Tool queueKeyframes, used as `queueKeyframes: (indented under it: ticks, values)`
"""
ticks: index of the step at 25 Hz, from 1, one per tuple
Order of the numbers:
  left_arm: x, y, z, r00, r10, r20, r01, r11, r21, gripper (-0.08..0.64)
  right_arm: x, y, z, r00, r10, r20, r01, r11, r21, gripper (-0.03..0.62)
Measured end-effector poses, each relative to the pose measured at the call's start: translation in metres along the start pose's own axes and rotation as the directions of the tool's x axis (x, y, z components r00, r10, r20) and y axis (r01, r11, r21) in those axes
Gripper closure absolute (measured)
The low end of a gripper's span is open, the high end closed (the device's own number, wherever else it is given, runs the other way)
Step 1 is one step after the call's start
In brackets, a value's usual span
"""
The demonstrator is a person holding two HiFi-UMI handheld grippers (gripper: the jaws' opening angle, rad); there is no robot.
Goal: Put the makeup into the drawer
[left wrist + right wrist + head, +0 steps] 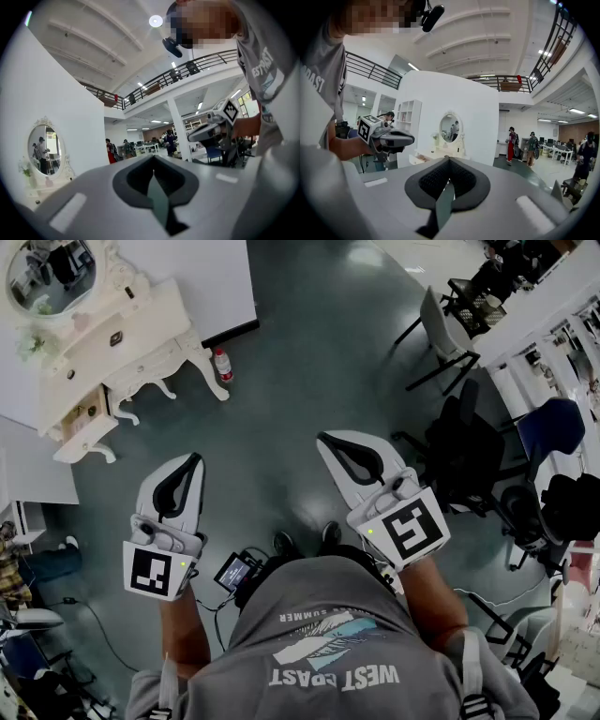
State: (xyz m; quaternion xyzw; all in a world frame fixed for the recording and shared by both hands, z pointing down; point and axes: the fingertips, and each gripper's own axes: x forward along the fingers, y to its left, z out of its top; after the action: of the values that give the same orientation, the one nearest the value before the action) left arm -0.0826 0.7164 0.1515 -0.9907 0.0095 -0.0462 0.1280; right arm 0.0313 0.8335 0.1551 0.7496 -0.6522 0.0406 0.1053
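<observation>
1. We stand on a dark green floor (309, 362) and hold one gripper in each hand, out in front of us.
2. The left gripper (191, 465) has its jaws together. Nothing is between them.
3. The right gripper (328, 440) has its jaws together too, and they hold nothing.
4. Both grippers are white with a dark ring near the tip, and each has a cube with a black and white square on it.
5. A cream dressing table (141, 329) stands well away from us, at the top left of the head view. It has curly legs and an oval mirror (52, 273).
6. Its drawer (82, 413) is pulled out on the left side of the dressing table. The inside looks brown.
7. A small dark thing (115, 337) lies on the worktop of the dressing table. It is too small for us to tell if it is the makeup, so we cannot say how the makeup looks.
8. A small bottle (222, 364) with a red part stands on the floor, just beside one leg of the dressing table.
9. Dark chairs (464, 451) stand off to our right.
</observation>
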Motion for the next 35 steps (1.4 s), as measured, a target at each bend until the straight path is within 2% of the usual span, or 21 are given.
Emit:
queueKeyframes:
  ticks: [6, 19, 27, 35]
  values:
    - [0.004, 0.019, -0.012, 0.999, -0.041, -0.018, 0.04, 0.998, -0.045, 0.558, 0.014, 0.003, -0.001, 0.998, -0.044, -0.052, 0.044, 0.999, 0.003, 0.592]
    - [-0.02, 0.068, -0.028, 1.0, 0.001, -0.02, -0.003, 0.998, -0.068, 0.558, 0.063, 0.024, 0.012, 0.999, -0.032, -0.033, 0.032, 0.999, -0.018, 0.592]
    - [-0.016, 0.09, -0.035, 0.998, 0.054, -0.035, -0.056, 0.995, -0.08, 0.558, 0.096, 0.013, 0.021, 1.0, 0.026, 0.002, -0.026, 0.999, -0.02, 0.591]
    - [0.013, 0.125, -0.051, 0.983, 0.153, -0.099, -0.162, 0.983, -0.083, 0.558, 0.157, -0.033, 0.017, 0.994, 0.109, 0.032, -0.108, 0.994, -0.015, 0.591]
